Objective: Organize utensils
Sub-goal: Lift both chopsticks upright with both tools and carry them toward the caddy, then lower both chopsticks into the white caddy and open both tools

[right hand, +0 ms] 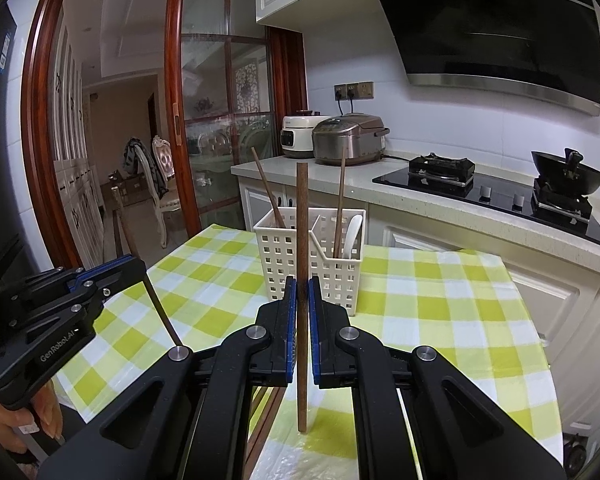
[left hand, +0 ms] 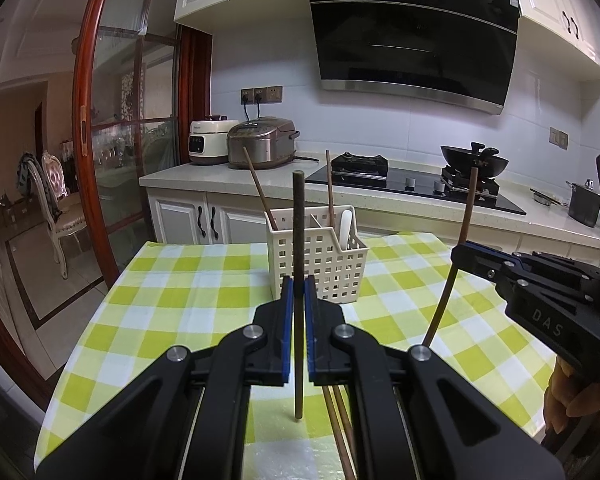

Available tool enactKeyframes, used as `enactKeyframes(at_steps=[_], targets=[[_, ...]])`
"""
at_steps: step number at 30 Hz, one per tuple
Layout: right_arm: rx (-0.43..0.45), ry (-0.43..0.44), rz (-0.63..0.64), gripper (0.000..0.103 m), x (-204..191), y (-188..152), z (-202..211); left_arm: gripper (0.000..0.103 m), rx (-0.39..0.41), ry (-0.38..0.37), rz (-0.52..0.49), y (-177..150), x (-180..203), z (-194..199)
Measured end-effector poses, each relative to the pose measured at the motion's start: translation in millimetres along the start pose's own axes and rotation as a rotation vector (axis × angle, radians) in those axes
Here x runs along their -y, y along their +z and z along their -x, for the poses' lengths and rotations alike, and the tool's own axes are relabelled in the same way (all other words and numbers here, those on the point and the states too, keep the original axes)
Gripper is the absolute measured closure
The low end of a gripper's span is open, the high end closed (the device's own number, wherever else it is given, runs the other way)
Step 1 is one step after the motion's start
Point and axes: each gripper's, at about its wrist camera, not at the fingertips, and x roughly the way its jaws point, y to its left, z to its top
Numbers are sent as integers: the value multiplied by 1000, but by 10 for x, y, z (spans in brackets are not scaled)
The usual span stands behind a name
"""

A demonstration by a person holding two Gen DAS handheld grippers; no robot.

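On the checked green-and-white cloth of the surface [left hand: 204,280], two pairs of tongs each hold one chopstick upright. The left tongs [left hand: 299,284] are clamped tight on a dark chopstick [left hand: 298,216], whose long axis runs nearly vertical: its top end points up in front of the basket and its lower end hangs just above the cloth. The right tongs [right hand: 302,286] are likewise closed hard on a brown chopstick [right hand: 301,208], also standing near vertical, its top reaching above the basket rim and its bottom end close to the cloth. In the left wrist view the right tongs appear at the right edge, their chopstick leaning slightly.

Just behind both held chopsticks stands a white perforated basket [right hand: 276,268], split into compartments. In the left compartment one brown chopstick [right hand: 267,192] leans to the left. In the right compartment another chopstick [right hand: 340,204] stands almost straight, beside a white spoon [right hand: 353,236] that rests against the right wall. More chopsticks [left hand: 338,420] lie flat on the cloth beneath the left tongs, pointing away from the camera.
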Motion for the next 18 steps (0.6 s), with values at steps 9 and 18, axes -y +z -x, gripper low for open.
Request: enactKeyframes(at_steps=[9,18], targets=[[30,-9,0,97,164,309,-147,97,30,-8,-9,341,-89,-105],[54,-10,9,97,306,753,-381,97,80,-17,-49,923,-73,-298]])
